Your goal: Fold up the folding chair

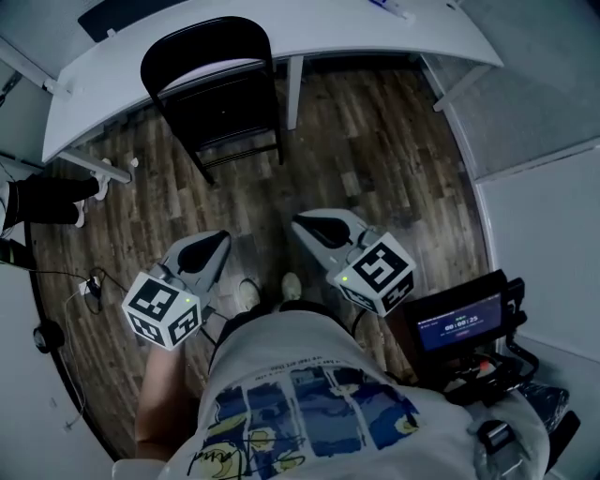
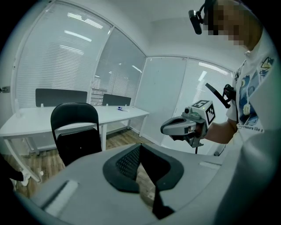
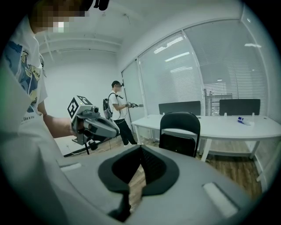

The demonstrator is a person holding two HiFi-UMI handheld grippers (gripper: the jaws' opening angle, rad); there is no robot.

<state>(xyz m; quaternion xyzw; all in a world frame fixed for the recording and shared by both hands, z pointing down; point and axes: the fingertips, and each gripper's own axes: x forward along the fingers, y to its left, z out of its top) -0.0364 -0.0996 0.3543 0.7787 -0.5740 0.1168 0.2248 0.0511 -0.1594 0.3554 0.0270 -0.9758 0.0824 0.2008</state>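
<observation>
A black folding chair [image 1: 217,94] stands unfolded at the white desk [image 1: 375,28], its seat tucked partly under the desk edge. The same chair [image 2: 77,132] shows in the left gripper view and, as chair [image 3: 179,132], in the right gripper view. My left gripper [image 1: 220,241] is held low in front of the person, well short of the chair, shut and empty. My right gripper [image 1: 298,223] hangs beside it, also shut with nothing in it. Each gripper shows in the other's view: right gripper [image 2: 164,128], left gripper [image 3: 115,130].
Wooden floor [image 1: 375,159] lies between me and the chair. A desk leg [image 1: 293,89] stands just right of the chair. Glass partition walls [image 1: 534,141] run along the right. A monitor rig [image 1: 464,323] sits at lower right. Another person [image 3: 117,110] stands at the far left of the desk.
</observation>
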